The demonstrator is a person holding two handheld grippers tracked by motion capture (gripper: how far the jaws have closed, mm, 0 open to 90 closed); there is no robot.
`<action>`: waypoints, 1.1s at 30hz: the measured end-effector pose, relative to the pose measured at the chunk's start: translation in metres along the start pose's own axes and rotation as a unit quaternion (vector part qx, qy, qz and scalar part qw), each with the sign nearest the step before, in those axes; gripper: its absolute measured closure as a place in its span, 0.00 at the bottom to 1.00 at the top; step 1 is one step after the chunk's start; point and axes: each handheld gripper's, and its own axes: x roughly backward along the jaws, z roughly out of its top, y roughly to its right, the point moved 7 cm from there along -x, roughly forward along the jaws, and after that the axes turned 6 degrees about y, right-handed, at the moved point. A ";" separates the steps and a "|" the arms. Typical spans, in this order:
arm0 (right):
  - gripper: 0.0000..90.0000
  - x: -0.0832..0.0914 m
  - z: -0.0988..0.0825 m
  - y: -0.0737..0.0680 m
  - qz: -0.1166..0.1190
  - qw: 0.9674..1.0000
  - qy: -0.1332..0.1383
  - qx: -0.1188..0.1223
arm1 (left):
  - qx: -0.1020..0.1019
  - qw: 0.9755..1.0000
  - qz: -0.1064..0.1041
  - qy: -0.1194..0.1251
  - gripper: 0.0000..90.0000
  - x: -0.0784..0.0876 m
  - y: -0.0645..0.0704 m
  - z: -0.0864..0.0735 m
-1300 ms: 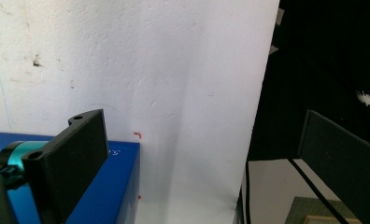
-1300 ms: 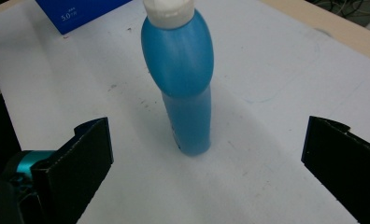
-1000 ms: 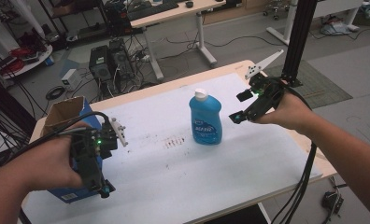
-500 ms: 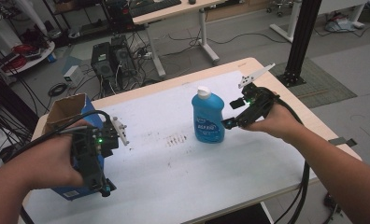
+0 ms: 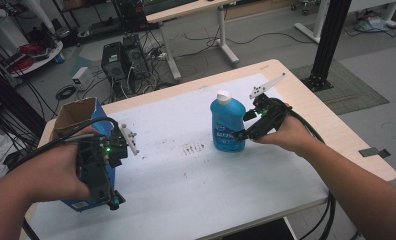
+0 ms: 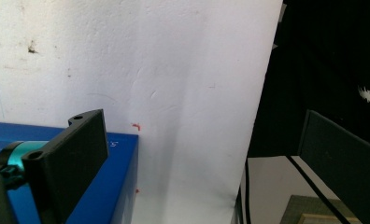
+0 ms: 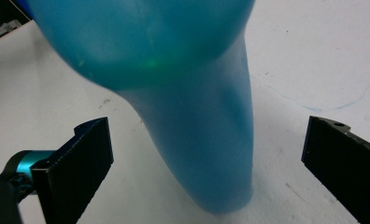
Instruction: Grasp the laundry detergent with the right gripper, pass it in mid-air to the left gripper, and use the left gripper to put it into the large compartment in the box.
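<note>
The blue bottle point(image 5: 227, 125) stands upright near the table's point(image 5: 246, 195) middle, not yet gripped, with the right gripper point(image 5: 246, 126) at its three o'clock, jaws wide either side; the left gripper point(image 5: 115, 170), wide and empty, hovers over the blue box point(image 5: 88, 202).

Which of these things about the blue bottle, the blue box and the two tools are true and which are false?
1. The blue bottle stands upright on the table. True.
2. The right tool is shut on the bottle. False: its jaws are open, one on each side of the bottle, neither touching it.
3. The bottle has a white cap. True.
4. The blue box lies at the table's right end. False: it is at the left end, by the left tool.
5. The left tool is shut. False: its jaws stand wide apart.
</note>
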 end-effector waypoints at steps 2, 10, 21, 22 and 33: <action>0.01 -0.004 0.000 0.000 0.003 1.000 0.002 0.002 | 0.000 1.000 0.000 0.000 0.02 0.000 0.000 0.000; 0.01 -0.012 -0.002 -0.002 0.006 1.000 0.008 0.003 | -0.002 1.000 -0.001 -0.001 0.02 0.000 0.000 0.000; 0.01 -0.022 -0.002 -0.001 0.003 1.000 0.021 0.003 | 0.001 1.000 0.001 0.001 0.02 0.001 0.000 -0.001; 0.01 -0.024 -0.001 -0.001 0.003 1.000 0.026 0.004 | -0.001 1.000 0.002 -0.002 0.02 0.001 0.000 -0.001; 0.02 -0.030 0.000 -0.003 -0.006 0.999 0.038 0.007 | -0.002 1.000 0.003 0.000 0.02 0.002 -0.001 -0.002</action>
